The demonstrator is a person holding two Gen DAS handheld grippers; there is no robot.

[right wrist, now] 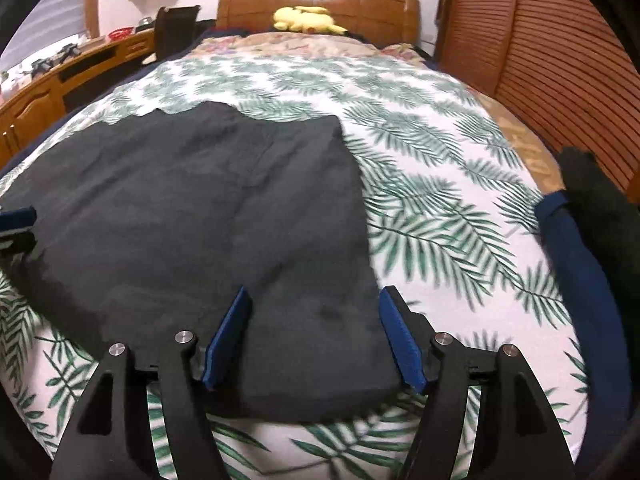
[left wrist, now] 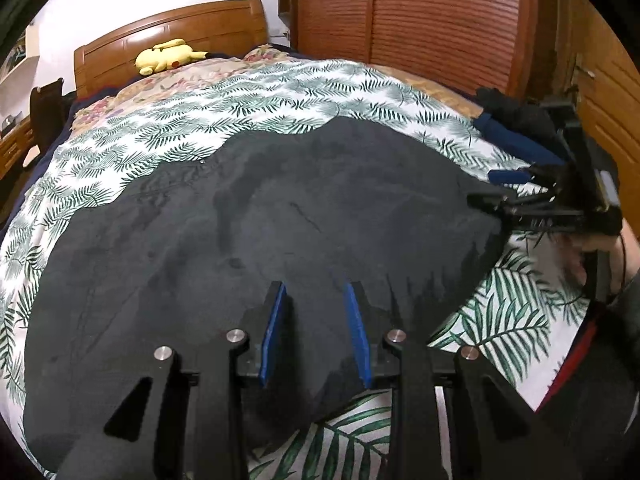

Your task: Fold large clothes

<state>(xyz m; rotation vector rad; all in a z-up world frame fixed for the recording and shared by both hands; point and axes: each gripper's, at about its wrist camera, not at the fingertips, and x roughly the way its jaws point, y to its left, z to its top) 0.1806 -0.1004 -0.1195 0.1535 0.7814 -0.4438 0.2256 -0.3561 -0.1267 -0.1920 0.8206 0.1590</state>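
The dark grey fabric garment (right wrist: 208,216) is spread on the leaf-patterned bedspread (right wrist: 440,208), long axis sideways; its near-right corner lies between the empty, wide-open right gripper (right wrist: 316,308); the left gripper (left wrist: 316,300), parted and empty, is held over the near hem.

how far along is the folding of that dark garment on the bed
Done: the dark garment lies flat on the leaf-print bedspread, apparently folded at least once, with a straight right edge. In hand: nothing is gripped; the left gripper and right gripper are both open over its near edge. Left: further folds, then perhaps the dark clothes at the bed's right edge.
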